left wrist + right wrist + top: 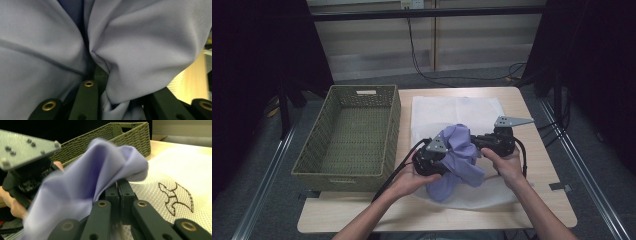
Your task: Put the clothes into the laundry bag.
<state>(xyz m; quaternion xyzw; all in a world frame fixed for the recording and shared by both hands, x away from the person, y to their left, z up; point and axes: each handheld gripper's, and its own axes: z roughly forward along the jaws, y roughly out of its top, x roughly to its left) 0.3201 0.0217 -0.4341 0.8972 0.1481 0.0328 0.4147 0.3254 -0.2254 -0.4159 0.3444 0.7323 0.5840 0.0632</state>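
Lilac cloth (140, 50) seemingly pinched in hand-held gripper (105, 100).

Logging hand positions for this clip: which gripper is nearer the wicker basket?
Left. The left gripper sits just beside the basket, gripping the purple cloth; the right gripper is beyond the cloth.

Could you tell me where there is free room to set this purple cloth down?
The woven basket is empty inside. The far part of the white mat is bare, as is the table strip along the right edge. The middle is crowded: left gripper, right gripper and the purple cloth.
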